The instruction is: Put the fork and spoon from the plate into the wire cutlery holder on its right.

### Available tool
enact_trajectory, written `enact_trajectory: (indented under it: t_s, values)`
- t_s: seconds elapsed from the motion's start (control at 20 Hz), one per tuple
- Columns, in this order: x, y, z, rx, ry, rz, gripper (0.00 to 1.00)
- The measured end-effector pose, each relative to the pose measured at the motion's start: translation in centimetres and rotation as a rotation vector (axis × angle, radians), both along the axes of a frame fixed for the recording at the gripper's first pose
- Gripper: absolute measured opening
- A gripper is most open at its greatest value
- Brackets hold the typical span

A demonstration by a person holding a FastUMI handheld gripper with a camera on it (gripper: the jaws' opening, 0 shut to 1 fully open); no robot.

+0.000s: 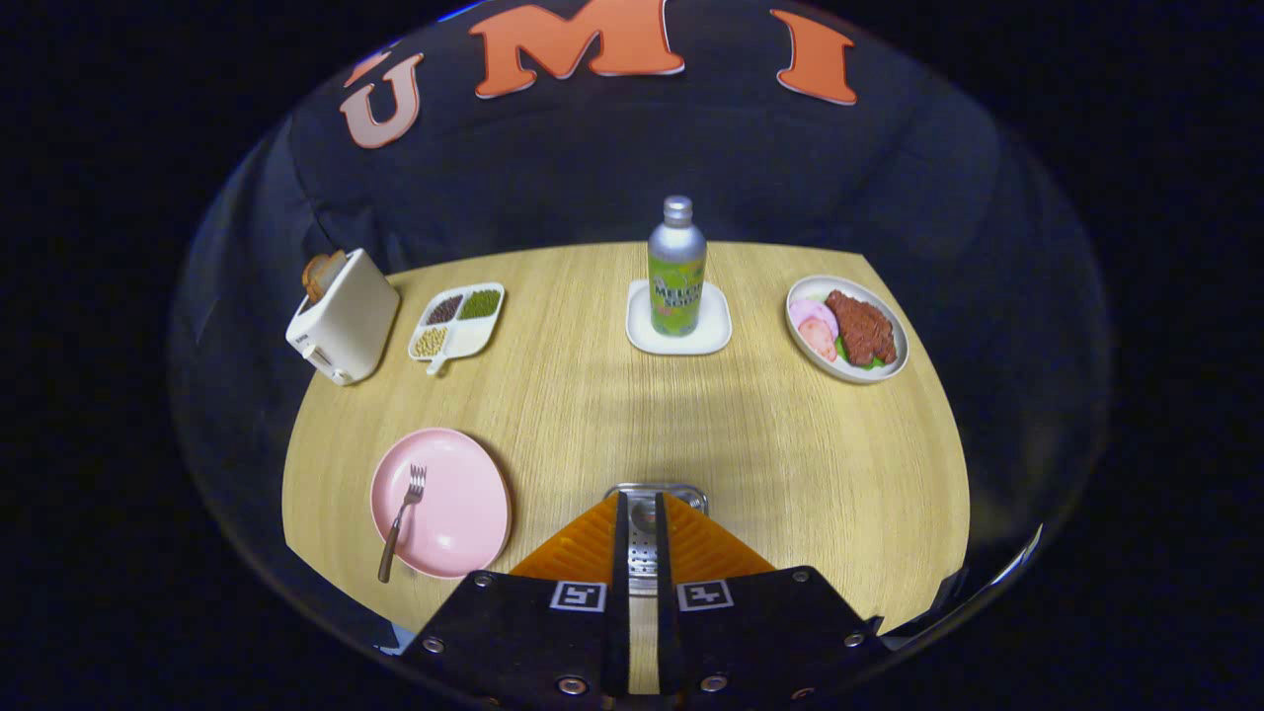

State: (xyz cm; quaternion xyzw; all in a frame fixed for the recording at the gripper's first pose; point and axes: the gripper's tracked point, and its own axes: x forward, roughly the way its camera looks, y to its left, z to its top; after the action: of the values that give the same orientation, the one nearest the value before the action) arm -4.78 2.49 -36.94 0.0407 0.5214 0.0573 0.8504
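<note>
A pink plate (456,494) lies on the wooden table, left of my fingers. A fork (402,520) with a brown handle rests on its left side, tines pointing away. The metal cutlery holder (660,491) stands right of the plate, directly under my fingertips, and its perforated wall shows through the narrow gap between the fingers. My gripper (642,518) hangs over the holder's mouth with its fingers nearly together. A small rounded metal piece, apparently the spoon (643,514), is pinched at the tips and hangs over the holder's opening.
At the back of the table stand a white toaster (346,316) with toast, a divided dish (458,321) of beans, a drink bottle (676,267) on a white coaster, and a plate of food (847,328) at the right.
</note>
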Motion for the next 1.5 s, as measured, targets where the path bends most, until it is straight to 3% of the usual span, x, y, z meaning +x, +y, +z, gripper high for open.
enact_trajectory:
  t_s: [0.25,0.6,0.8,1.05,1.5]
  values:
    - [1.9,1.0,5.3,0.015,-0.233,-0.018,0.26]
    - [3.4,2.5,11.9,-0.024,-0.485,-0.045,0.65]
    - [3.9,4.6,15.5,-0.035,-0.621,-0.063,0.80]
    - [4.3,8.4,17.9,-0.023,-0.716,-0.056,0.87]
    - [4.1,16.1,17.5,0.050,-0.715,-0.005,0.97]
